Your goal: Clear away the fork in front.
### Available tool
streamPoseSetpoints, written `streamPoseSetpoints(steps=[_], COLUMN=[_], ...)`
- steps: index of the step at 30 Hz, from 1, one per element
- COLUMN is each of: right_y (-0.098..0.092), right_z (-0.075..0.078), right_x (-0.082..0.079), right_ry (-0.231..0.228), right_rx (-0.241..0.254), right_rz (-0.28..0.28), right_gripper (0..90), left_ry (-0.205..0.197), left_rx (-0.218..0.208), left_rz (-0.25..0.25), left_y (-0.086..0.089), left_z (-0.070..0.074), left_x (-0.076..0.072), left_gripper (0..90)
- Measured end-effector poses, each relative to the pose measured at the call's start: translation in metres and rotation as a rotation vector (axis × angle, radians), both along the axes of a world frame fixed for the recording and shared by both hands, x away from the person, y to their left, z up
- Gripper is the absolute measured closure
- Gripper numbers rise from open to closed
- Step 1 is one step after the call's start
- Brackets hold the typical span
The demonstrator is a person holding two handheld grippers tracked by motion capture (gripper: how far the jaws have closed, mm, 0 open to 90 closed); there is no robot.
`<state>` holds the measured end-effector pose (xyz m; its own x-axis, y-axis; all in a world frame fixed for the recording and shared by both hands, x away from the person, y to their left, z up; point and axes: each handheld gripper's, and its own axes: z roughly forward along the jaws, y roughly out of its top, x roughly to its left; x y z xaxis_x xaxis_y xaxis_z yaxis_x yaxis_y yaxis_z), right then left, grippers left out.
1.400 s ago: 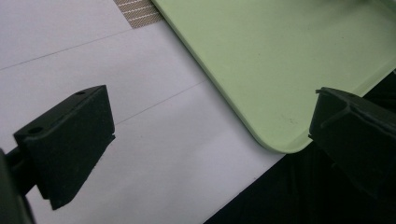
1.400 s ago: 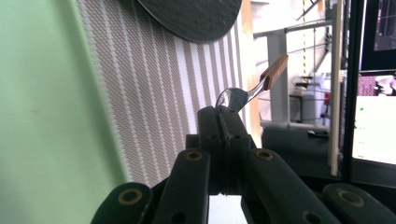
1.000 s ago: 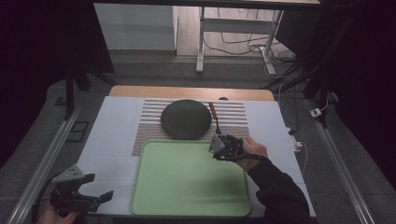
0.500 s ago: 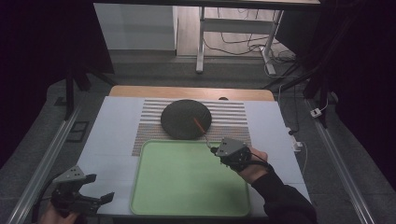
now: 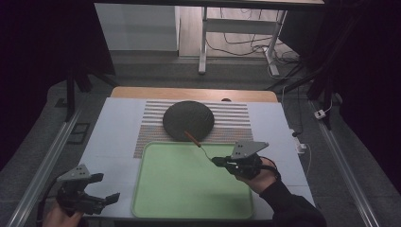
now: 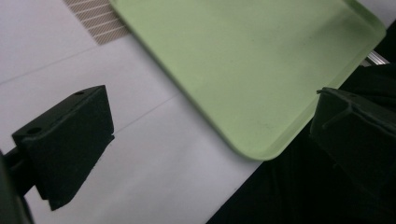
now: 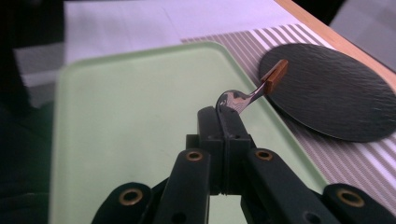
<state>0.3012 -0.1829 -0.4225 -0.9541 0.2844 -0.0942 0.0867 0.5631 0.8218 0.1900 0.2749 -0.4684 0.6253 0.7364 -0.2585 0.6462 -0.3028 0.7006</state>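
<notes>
High view first: your right gripper (image 5: 218, 161) sits over the right half of the pale green tray (image 5: 156, 208), its jaws pressed together on the bowl end of a small spoon (image 5: 197, 143). The spoon's long axis runs from the jaws up and to the left, away from you, and its wooden handle tip reaches over the near edge of the dark round plate (image 5: 188, 119), which lies on a striped mat (image 5: 236, 118) just beyond the tray. Whether the tip touches the plate or hangs above it is hard to tell.

Right gripper view confirms the grip: the two black jaws meet with the shiny spoon (image 7: 243, 99) bowl pinched between them, the handle angling up toward the plate (image 7: 336, 98), with the tray (image 7: 116, 121) spread underneath.

Your right forearm enters from the lower right, the hand wrapped around the gripper body and pointing it left across the tray. This hand is clearly the nearer one to the tray's middle.

Your left gripper (image 5: 101, 189) rests near the tray's front left corner. In the left gripper view its jaws stand wide apart with nothing between them, over the white table cover (image 6: 154, 177) and the tray's (image 6: 261, 93) rounded corner.
</notes>
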Motion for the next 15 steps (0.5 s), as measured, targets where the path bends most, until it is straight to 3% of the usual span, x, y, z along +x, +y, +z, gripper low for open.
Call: streamPoseSetpoints(steps=[8,11,15], right_y=[-0.005,-0.005,-0.004], right_z=[0.003,0.003,0.002], right_x=[-0.006,-0.01,-0.013], right_ry=[0.086,0.102,0.127], right_rx=[0.095,0.104,0.109], right_rz=[0.098,0.14,0.185], right_gripper=[90.0,90.0,90.0], left_ry=[-0.024,-0.031,-0.054], left_rx=[0.012,0.021,0.039], left_rz=[-0.124,-0.147,-0.224], left_y=[-0.023,-0.029,-0.046], left_z=[0.001,0.002,0.006], left_x=[0.023,0.03,0.047], left_gripper=[0.0,0.0,0.0])
